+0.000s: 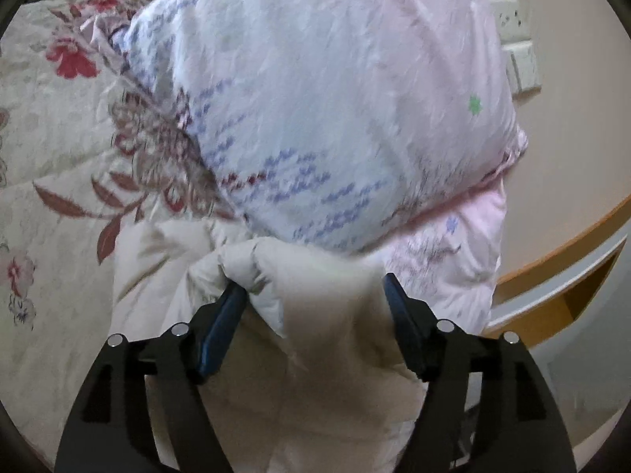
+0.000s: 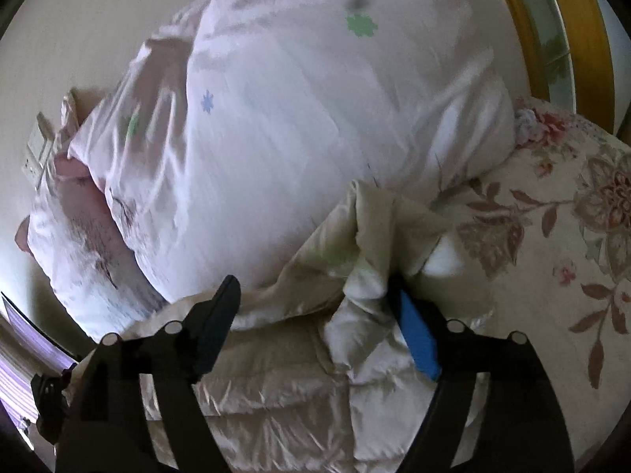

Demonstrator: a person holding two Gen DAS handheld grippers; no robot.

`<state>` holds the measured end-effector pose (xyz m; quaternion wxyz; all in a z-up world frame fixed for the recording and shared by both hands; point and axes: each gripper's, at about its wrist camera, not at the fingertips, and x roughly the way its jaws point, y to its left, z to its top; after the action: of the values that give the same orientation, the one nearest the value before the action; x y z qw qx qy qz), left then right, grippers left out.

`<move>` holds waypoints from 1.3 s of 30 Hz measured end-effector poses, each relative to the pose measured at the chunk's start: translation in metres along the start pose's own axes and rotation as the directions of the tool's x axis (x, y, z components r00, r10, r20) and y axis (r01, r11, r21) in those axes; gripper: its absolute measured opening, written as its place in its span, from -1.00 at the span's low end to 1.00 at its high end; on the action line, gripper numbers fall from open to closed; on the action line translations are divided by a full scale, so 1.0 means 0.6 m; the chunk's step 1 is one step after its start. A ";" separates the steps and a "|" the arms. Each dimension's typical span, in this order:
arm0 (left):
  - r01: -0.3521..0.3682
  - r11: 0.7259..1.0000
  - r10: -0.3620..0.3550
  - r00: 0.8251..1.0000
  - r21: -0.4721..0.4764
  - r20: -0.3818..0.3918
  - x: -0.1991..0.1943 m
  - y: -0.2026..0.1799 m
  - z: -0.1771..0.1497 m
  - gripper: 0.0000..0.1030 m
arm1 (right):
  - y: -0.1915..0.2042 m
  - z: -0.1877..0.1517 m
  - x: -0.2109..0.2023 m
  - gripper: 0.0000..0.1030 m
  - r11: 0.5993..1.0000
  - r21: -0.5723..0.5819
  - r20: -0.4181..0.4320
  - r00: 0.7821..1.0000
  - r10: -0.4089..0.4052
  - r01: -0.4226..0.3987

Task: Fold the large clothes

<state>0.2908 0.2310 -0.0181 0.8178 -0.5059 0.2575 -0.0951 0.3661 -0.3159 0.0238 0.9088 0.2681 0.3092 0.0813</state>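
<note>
My left gripper [image 1: 311, 295] and right gripper [image 2: 315, 295] both stand with jaws wide, gripping nothing, likely because the cream padded garment [image 1: 315, 354] at lower centre now rests on the floral bed [image 1: 47, 126] (folded edge laid down, I judge). Above it bulges a puffy, crinkled white-pink pillow [image 2: 299, 126], satin-smooth.

No legible text (frames blurred)
</note>
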 end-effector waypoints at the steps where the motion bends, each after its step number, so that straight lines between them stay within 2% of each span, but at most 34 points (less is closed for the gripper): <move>1: 0.011 1.000 -0.011 1.000 -0.003 0.024 -0.007 -0.002 0.003 0.43 | 0.002 0.003 -0.010 0.50 1.000 -0.005 0.026 1.000 0.010 -0.010; 4: 0.003 0.999 -0.010 0.990 0.049 0.138 -0.040 -0.013 0.005 0.59 | 0.008 0.003 -0.050 0.48 0.997 -0.069 0.138 0.990 0.028 -0.019; 6: -0.054 0.992 0.035 0.985 0.112 0.167 -0.048 -0.025 -0.001 0.59 | 0.020 -0.002 -0.060 0.25 0.989 -0.147 0.143 0.989 0.022 -0.001; 8: -0.118 0.977 0.092 0.985 0.177 0.147 -0.038 -0.036 -0.013 0.59 | 0.033 -0.012 -0.046 -0.06 0.977 -0.213 0.079 0.997 -0.006 0.023; 11: -0.199 0.943 0.175 0.978 0.267 0.110 -0.011 -0.049 -0.038 0.59 | 0.047 -0.029 0.001 -0.32 0.953 -0.292 -0.043 0.994 -0.100 0.084; 14: -0.276 0.887 0.264 0.961 0.370 0.084 0.024 -0.060 -0.063 0.59 | 0.044 -0.037 0.034 -0.36 0.950 -0.289 -0.107 0.982 -0.157 0.121; 18: -0.380 0.820 0.368 0.923 0.429 0.113 0.054 -0.056 -0.074 0.59 | 0.032 -0.028 0.064 -0.36 0.942 -0.260 -0.124 0.960 -0.250 0.212; 22: -0.458 0.793 0.450 0.885 0.402 0.122 0.072 -0.036 -0.068 0.59 | 0.010 -0.019 0.094 -0.41 0.938 -0.219 -0.156 0.939 -0.306 0.269; 27: -0.567 0.758 0.555 0.820 0.323 0.137 0.084 -0.002 -0.059 0.59 | -0.014 -0.017 0.120 -0.55 0.929 -0.163 -0.194 0.912 -0.362 0.333; 29: -0.568 0.770 0.563 0.819 0.291 0.110 0.089 0.016 -0.055 0.60 | -0.018 -0.020 0.127 -0.55 0.922 -0.165 -0.203 0.903 -0.378 0.349; 32: -0.593 0.742 0.586 0.800 0.313 0.128 0.093 0.015 -0.062 0.61 | -0.022 -0.026 0.132 -0.55 0.914 -0.156 -0.214 0.890 -0.402 0.375; 34: -0.598 0.737 0.590 0.797 0.314 0.133 0.094 0.018 -0.065 0.63 | -0.030 -0.030 0.129 -0.55 0.915 -0.118 -0.222 0.888 -0.402 0.385; 36: -0.591 0.744 0.585 0.802 0.312 0.125 0.090 0.019 -0.066 0.63 | -0.034 -0.031 0.123 -0.55 0.920 -0.097 -0.230 0.890 -0.393 0.381; 38: -0.560 0.769 0.557 0.824 0.308 0.104 0.073 0.019 -0.068 0.63 | -0.039 -0.030 0.103 -0.50 0.932 -0.073 -0.223 0.905 -0.363 0.356; 39: -0.545 0.779 0.544 0.833 0.310 0.098 0.073 0.012 -0.074 0.63 | -0.042 -0.031 0.080 -0.48 0.944 -0.050 -0.209 0.921 -0.329 0.326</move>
<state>0.3039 0.1817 -0.0547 0.8824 -0.2681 0.3721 0.1046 0.3926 -0.3140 -0.0269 0.8727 0.1960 0.4453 -0.0411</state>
